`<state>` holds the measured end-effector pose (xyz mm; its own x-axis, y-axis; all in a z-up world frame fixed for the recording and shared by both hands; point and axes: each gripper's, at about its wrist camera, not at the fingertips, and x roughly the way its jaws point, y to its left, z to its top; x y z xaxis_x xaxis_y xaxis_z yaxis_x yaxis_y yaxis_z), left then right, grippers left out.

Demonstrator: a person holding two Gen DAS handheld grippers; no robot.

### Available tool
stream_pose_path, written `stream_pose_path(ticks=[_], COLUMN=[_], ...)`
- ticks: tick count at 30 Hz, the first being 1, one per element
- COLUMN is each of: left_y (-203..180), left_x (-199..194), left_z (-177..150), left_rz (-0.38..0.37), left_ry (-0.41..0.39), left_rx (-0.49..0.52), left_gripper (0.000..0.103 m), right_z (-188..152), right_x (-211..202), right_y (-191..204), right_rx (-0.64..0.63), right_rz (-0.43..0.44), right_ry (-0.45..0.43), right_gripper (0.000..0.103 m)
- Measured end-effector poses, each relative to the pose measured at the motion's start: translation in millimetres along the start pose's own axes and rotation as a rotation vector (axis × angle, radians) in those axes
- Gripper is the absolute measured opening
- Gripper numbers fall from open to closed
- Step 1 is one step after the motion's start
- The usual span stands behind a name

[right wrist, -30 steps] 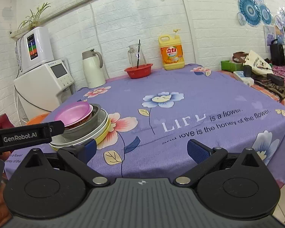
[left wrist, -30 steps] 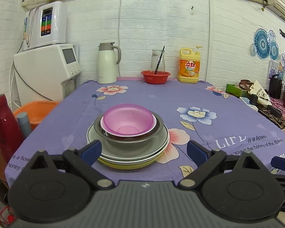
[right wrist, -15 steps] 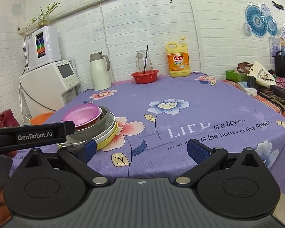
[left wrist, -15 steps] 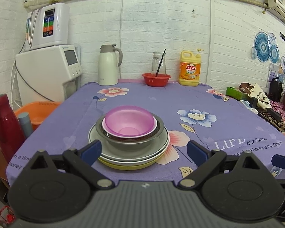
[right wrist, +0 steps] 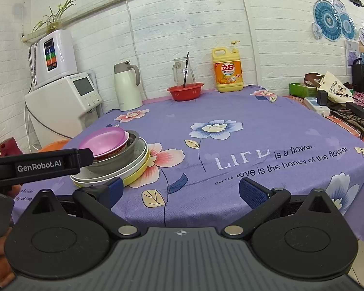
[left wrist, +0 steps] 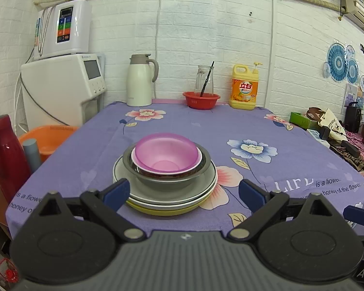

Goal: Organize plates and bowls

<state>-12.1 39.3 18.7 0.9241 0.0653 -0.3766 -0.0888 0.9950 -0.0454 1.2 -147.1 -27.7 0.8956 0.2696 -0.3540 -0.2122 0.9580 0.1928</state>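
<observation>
A pink bowl (left wrist: 166, 154) sits nested on a white patterned bowl inside a steel bowl (left wrist: 167, 180). These rest on grey and white plates (left wrist: 133, 195) over a yellow plate (left wrist: 162, 210) near the table's front left. My left gripper (left wrist: 184, 191) is open and empty, just in front of the stack. My right gripper (right wrist: 180, 190) is open and empty, to the right of the stack (right wrist: 114, 155). The left gripper's body (right wrist: 36, 165) hides part of the stack in the right wrist view.
A purple flowered cloth (left wrist: 230, 126) covers the table. At its back stand a white thermos jug (left wrist: 139, 82), a red basket (left wrist: 201, 99) with a glass jug, and a yellow detergent bottle (left wrist: 244, 87). A red flask (left wrist: 4, 155) and orange basin (left wrist: 48, 138) stand left.
Both grippers have risen and drawn slightly nearer the table. The stack of plates and bowls has not moved. Both grippers stay open.
</observation>
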Motion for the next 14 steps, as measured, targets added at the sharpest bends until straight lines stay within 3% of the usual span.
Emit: stream_pose_path(ticks=[14], left_y=[-3.8], left_x=[-5.2], left_z=[4.1], left_rz=[0.024], left_ry=[-0.047], left_rx=[0.024], left_gripper=[0.095], right_z=[1.0], right_x=[4.0], right_y=[-1.0], right_rx=[0.011], right_rz=[0.015], right_ry=[0.015], right_gripper=[0.103])
